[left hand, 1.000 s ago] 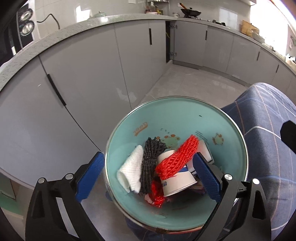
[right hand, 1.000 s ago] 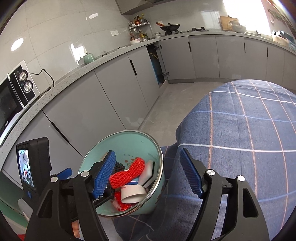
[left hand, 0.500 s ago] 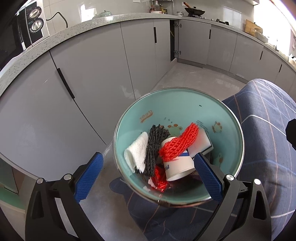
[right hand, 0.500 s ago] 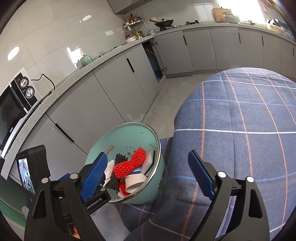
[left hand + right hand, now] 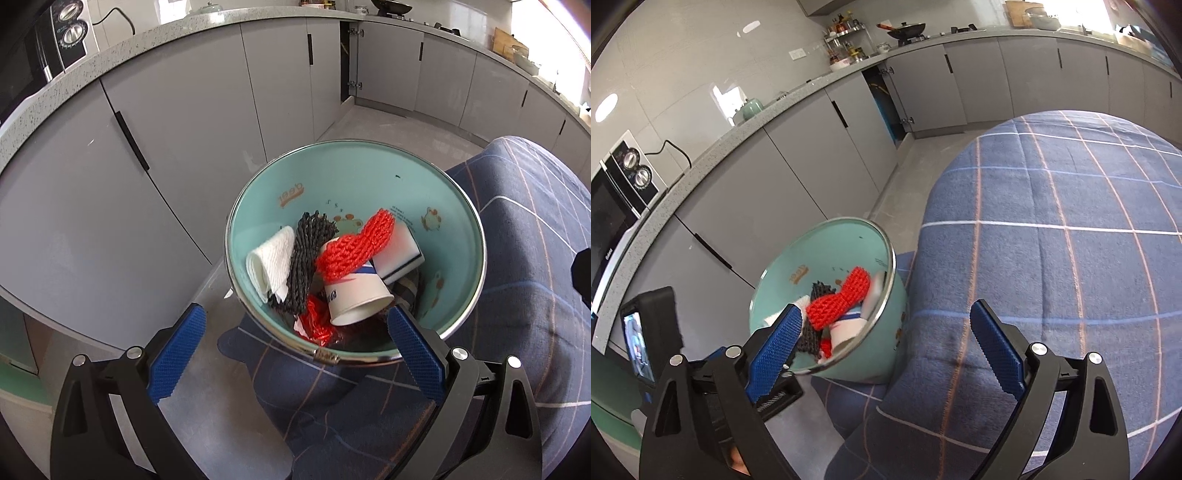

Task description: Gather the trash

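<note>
A: Where is the trash, and which hand-held gripper is closer to it?

B: The trash sits in a teal bowl [image 5: 436,206] at the edge of a surface draped in a blue checked cloth [image 5: 1052,240]. Inside are a red mesh net [image 5: 354,247], a black mesh net [image 5: 306,254], a folded white paper towel [image 5: 269,258], a paper cup [image 5: 354,295] on its side and a white sponge [image 5: 400,251]. The left hand-held gripper [image 5: 295,343] is nearer: the bowl lies straight ahead of it, just beyond the fingertips and a little to its right.

A: Is that gripper holding anything?

B: No. Its jaws stand wide apart and empty. The right-side finger seems to overlap the bowl's near rim, but contact cannot be confirmed.

A: And the right hand-held gripper?

B: The right hand-held gripper [image 5: 886,339] is also wide open and empty. From it, the bowl lies ahead and to the left, tilted so its mouth faces the camera, behind the left finger.

A: How do the long pieces lie?

B: In the left wrist view, both nets run from near-left to far-right, the red one draped over the cup.

A: Anything unclear?

B: The bowl's bottom is dark, so whatever lies under the cup is hard to make out. Red scraps [image 5: 314,325] near the rim cannot be identified. What supports the cloth is hidden.
</note>
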Motion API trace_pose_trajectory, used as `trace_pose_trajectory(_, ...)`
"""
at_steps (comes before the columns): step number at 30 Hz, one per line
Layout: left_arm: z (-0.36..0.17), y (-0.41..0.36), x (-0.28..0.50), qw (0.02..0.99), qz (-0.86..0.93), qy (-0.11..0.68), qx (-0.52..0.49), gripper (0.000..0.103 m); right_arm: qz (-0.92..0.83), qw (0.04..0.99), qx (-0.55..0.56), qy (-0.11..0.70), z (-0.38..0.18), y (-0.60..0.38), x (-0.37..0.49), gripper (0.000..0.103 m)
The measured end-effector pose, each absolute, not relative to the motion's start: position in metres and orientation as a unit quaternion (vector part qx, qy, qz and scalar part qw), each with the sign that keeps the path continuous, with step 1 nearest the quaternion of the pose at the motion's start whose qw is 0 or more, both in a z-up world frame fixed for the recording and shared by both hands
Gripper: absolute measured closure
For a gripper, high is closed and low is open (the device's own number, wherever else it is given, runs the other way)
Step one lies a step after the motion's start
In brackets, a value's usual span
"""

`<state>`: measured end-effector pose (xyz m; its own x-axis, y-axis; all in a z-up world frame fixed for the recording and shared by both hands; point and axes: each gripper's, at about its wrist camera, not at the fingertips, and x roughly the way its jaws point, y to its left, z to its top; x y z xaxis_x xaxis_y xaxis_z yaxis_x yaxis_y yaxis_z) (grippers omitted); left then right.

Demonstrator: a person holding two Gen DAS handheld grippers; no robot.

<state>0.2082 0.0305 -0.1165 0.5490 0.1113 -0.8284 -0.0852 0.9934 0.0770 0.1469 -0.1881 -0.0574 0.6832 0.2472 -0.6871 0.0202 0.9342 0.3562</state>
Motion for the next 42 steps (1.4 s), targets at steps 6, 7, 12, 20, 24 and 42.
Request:
trace_pose_trajectory(6, -0.118, 0.038, 0.204, 0.879, 0.059, 0.473, 0.002, 0.006, 0.055, 0.900, 0.153, 0.403, -0.067, -0.185, 0.149, 0.012)
trace_pose_trajectory(7, -0.118, 0.040, 0.202, 0.880, 0.057, 0.471, 0.000, 0.006, 0.056, 0.901, 0.147, 0.405, -0.068, -0.183, 0.149, 0.012)
trace_pose_trajectory(12, -0.119, 0.050, 0.192, 0.886, 0.062, 0.460, -0.010, 0.006, 0.059, 0.901, 0.130, 0.410, -0.077, -0.179, 0.144, 0.012)
trace_pose_trajectory(20, -0.119, 0.054, 0.168, 0.898, 0.053, 0.435, -0.027, 0.006, 0.069, 0.908, 0.123, 0.395, -0.086, -0.173, 0.120, 0.012)
trace_pose_trajectory(24, -0.121, 0.053, 0.153, 0.903, 0.052, 0.425, -0.028, 0.006, 0.067, 0.913, 0.109, 0.387, -0.087, -0.170, 0.108, 0.012)
trace_pose_trajectory(42, -0.103, 0.063, 0.071, 0.919, 0.082, 0.386, -0.010, 0.006, 0.080, 0.932, 0.087, 0.344, -0.059, -0.149, 0.043, 0.012)
